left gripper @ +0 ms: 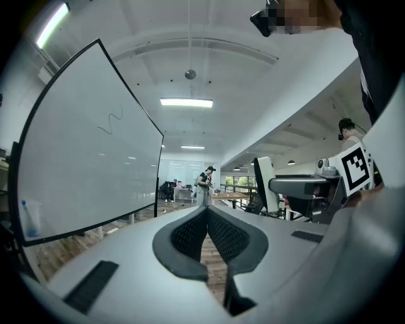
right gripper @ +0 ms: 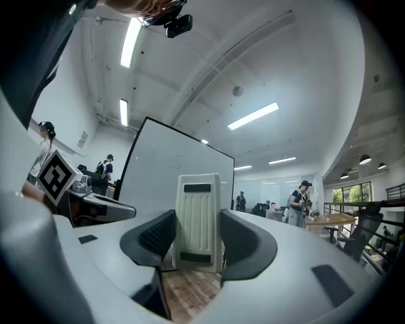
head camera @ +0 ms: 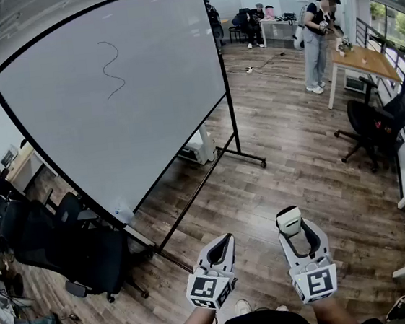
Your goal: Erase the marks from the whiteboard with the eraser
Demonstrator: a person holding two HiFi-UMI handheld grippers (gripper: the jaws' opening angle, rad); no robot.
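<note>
Facing the large black-framed white whiteboard on its rolling stand [head camera: 147,120], the person stands well back from it on the brown wooden plank floor [head camera: 282,156]. The board tilts away to the left, so there is ground to cover before any wiping starts. Both tools sit low in front of the body, pointed forward, which reads as a carrying posture and not a working one.

The left tool [head camera: 221,245] has its jaws closed together with nothing between them. My guess is it's simply parked out of the way. The right tool [head camera: 294,228] is the busy one: its jaws are clamped on the pale ribbed rectangular plastic eraser [right gripper: 199,218]. The eraser stands upright between the pads and pokes out past the tips, so it should meet the board ahead of the jaws.

And the target? A thin dark wavy pen mark [head camera: 110,68] sits high on the upper left of the whiteboard, well apart from the eraser. Judging by this, the right tool must travel forward, left and up to reach it.
</note>
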